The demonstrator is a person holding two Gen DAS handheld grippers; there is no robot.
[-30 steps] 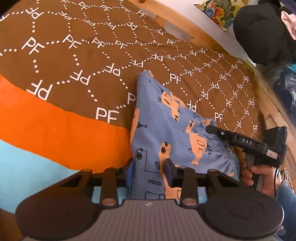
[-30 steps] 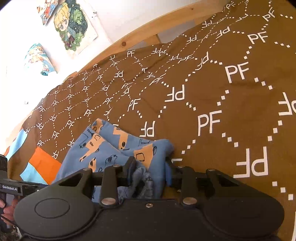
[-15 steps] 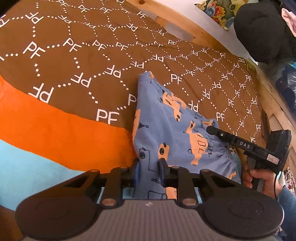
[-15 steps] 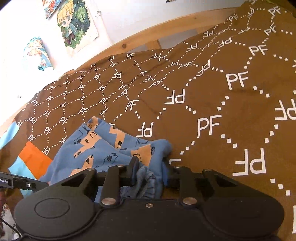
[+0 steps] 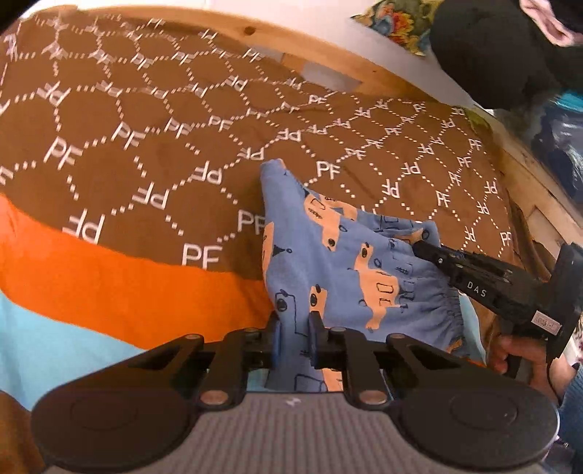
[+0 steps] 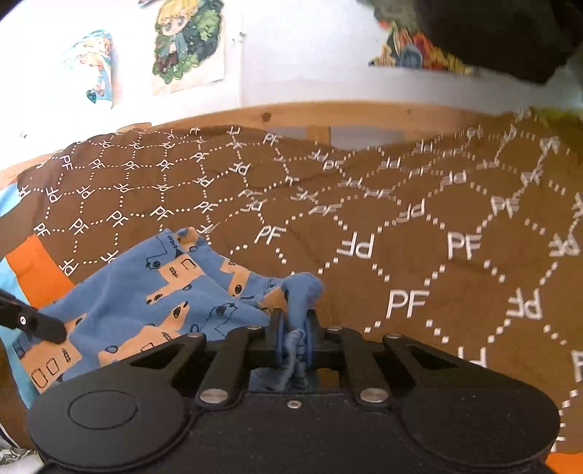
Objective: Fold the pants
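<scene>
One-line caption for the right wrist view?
Right claw closing on bunched blue pants atop a brown patterned bedspread.

Bed point(image 5: 364, 69) has a pine frame; the rail runs along the far side against a white wall point(image 6: 309, 54). Bedspread point(image 5: 145, 120) is brown with a white dotted hex grid and "PF" letters, plus an orange band point(image 5: 109, 284) and a light blue band point(image 5: 43, 339) at the near edge. Two cartoon posters point(image 6: 189, 40) are on the wall. Dark bundle point(image 5: 488, 47) and floral fabric point(image 5: 393, 22) sit at the bed's far corner. Bright daylight, wall washed out on the left.
</scene>
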